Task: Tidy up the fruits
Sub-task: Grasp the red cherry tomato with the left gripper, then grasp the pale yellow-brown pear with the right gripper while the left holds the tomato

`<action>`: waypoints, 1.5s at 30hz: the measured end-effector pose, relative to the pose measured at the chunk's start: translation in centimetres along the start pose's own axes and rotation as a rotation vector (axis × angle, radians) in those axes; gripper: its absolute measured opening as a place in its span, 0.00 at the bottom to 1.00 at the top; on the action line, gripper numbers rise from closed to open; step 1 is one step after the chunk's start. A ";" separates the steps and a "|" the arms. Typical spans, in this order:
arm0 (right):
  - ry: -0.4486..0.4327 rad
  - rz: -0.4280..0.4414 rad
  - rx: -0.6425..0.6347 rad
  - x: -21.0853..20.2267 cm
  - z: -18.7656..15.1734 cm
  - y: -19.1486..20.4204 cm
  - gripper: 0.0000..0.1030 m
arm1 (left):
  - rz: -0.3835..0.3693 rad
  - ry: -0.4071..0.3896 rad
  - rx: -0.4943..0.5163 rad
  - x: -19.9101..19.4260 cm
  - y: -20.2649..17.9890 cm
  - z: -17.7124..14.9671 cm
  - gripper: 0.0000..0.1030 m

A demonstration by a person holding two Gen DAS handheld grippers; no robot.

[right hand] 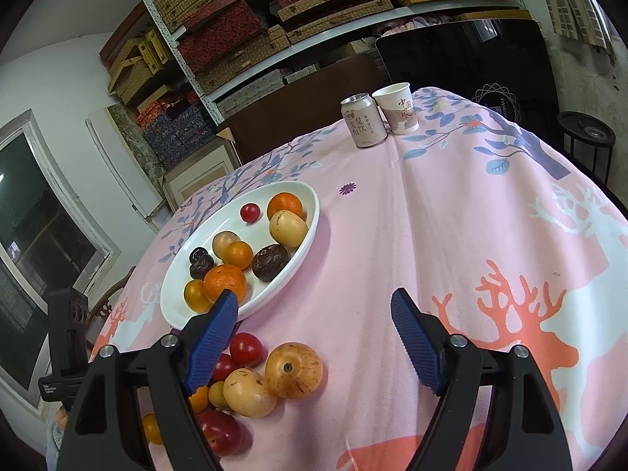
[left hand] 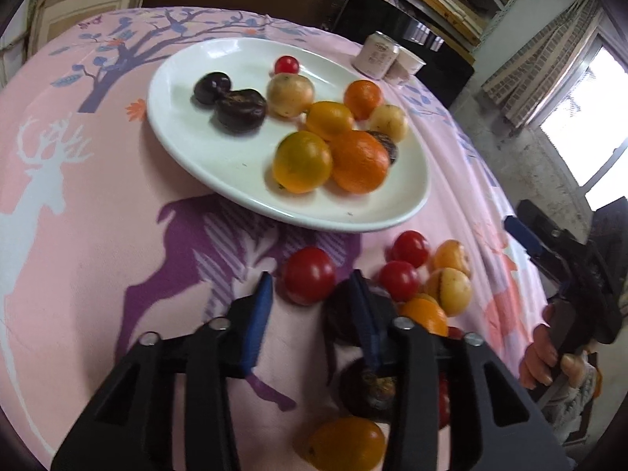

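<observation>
Nearest the left camera, the left gripper is tilting down over the loose fruit on the desk. Its jaws are standing apart, tips on either side of a red tomato, with slivers of cloth showing on both sides, so nothing is being grasped. A small orange fruit is lying under the gripper's body, and a dark fruit is sitting partly hidden behind the right-hand finger. Just beyond, two more red tomatoes and two pale yellow fruits are bunching together in a pile.

Over on the right, a hand is gripping the handle of the right gripper. Those jaws are hanging released, wide and empty, above the pink deer-print cloth. The same pile is lying to their left.

Further out, the white oval plate is resting on the cloth, well apart from the left gripper. It is carrying oranges, two dark fruits, pale yellow ones and one small tomato.

At the far edge, a drinks can and a paper cup are standing upright, just beside each other. Behind the desk, shelves are holding stacked boxes.
</observation>
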State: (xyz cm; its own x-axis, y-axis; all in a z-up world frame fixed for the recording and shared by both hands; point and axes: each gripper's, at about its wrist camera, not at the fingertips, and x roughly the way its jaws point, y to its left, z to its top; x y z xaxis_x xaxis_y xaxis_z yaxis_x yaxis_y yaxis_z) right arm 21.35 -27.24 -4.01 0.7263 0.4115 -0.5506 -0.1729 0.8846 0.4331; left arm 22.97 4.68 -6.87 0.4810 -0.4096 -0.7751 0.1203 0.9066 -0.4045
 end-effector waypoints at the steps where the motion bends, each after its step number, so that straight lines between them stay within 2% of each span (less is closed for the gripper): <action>1: 0.001 0.000 0.004 0.1 0.0 -0.1 0.79 | -0.016 0.006 -0.012 -0.1 0.2 0.0 0.30; 3: 0.002 0.000 0.012 0.2 0.1 -0.3 0.79 | -0.028 0.008 -0.027 0.0 0.4 -0.1 0.30; 5: 0.002 -0.001 0.011 0.2 0.1 -0.3 0.79 | -0.015 0.000 -0.027 0.0 0.3 -0.1 0.23; 7: 0.005 -0.003 0.005 0.3 0.0 -0.3 0.79 | -0.010 -0.008 -0.035 -0.2 0.4 0.0 0.23; 8: 0.007 -0.003 0.002 0.4 0.0 -0.2 0.79 | 0.042 -0.030 -0.024 -0.4 0.3 -0.1 0.23; 10: 0.021 -0.005 -0.018 0.6 -0.1 0.1 0.79 | 0.197 -0.087 0.024 -1.1 -0.3 -0.2 0.23; 11: 0.031 -0.009 -0.031 0.8 -0.2 0.3 0.79 | 0.241 -0.101 0.045 -1.2 -0.5 -0.3 0.23; 16: 0.074 -0.037 -0.089 1.5 -0.7 1.1 0.79 | 0.275 -0.096 0.076 -1.0 -0.9 -0.2 0.23; 21: 0.147 -0.067 -0.108 2.8 -1.3 1.1 0.79 | 0.368 -0.108 0.173 -0.1 -2.2 -0.7 0.27; 24: 0.145 -0.067 -0.122 2.7 -1.5 1.3 0.79 | 0.419 -0.104 0.222 0.8 -2.8 -0.8 0.28; 27: 0.144 -0.069 -0.109 2.6 -1.5 1.1 0.79 | 0.425 -0.082 0.204 1.3 -2.1 -0.5 0.28; 29: 0.145 -0.067 -0.103 2.4 -1.6 0.8 0.79 | 0.385 -0.079 0.176 1.0 -1.6 -0.4 0.27; 32: 0.152 -0.061 -0.113 2.1 -2.1 0.8 0.79 | 0.374 -0.091 0.146 0.4 -1.1 -0.5 0.27; 35: 0.175 -0.073 -0.143 2.2 -2.7 1.0 0.73 | 0.365 -0.117 0.127 -0.5 -0.8 -0.5 0.27; 38: 0.212 -0.083 -0.165 2.9 -3.1 1.2 0.67 | 0.362 -0.126 0.124 -0.8 -0.9 -0.6 0.27; 45: 0.238 -0.066 -0.197 3.9 -3.0 2.0 0.68 | 0.357 -0.118 0.136 -0.7 -1.3 -0.6 0.27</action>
State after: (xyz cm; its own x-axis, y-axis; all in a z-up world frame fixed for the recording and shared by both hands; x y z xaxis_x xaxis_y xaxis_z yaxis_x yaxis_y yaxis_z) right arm 21.84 -23.16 -7.47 0.5680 0.3711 -0.7346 -0.2729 0.9270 0.2573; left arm 21.95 3.72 -6.15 0.6089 -0.0586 -0.7911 0.0370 0.9983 -0.0454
